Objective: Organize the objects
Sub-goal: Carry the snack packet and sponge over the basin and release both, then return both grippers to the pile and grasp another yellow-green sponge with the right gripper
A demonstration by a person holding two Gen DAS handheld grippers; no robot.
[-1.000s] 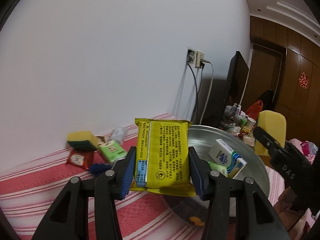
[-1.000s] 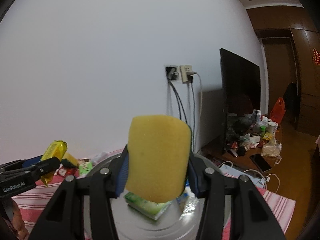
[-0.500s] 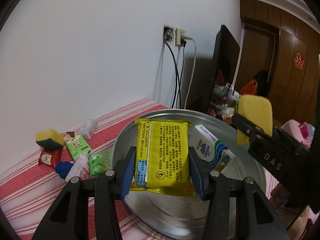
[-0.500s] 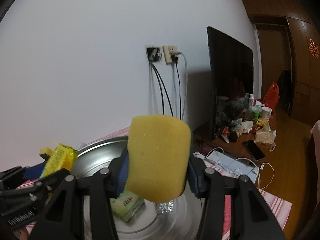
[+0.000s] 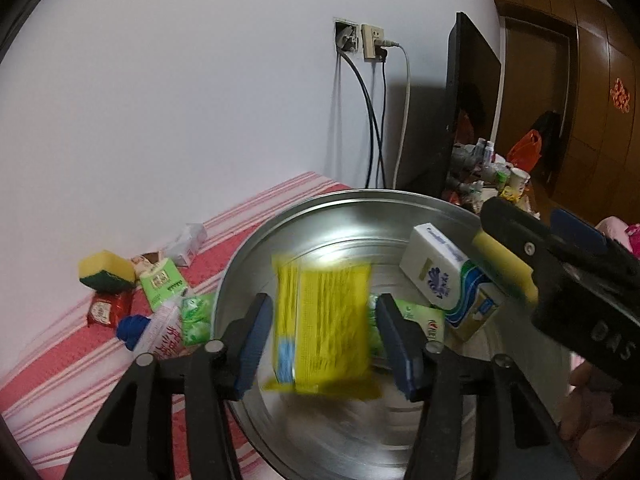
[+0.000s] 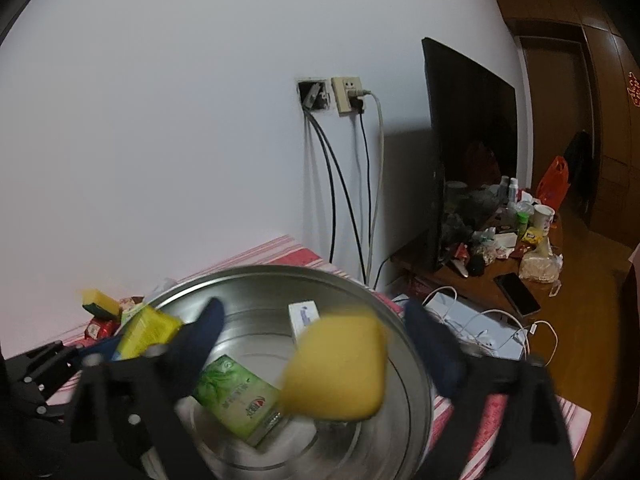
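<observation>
Steel basin [image 5: 256, 240] sits under both released tongs, just opened: left tongs [image 5: 320, 344] around a blurred yellow packet [image 5: 320, 320], right tongs [image 6: 316, 344] around a sponge [image 6: 336, 368].

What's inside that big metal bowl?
The metal bowl holds a white and blue tissue pack and a green packet. A yellow packet and yellow sponge, both blurred, cover the rest.
</observation>
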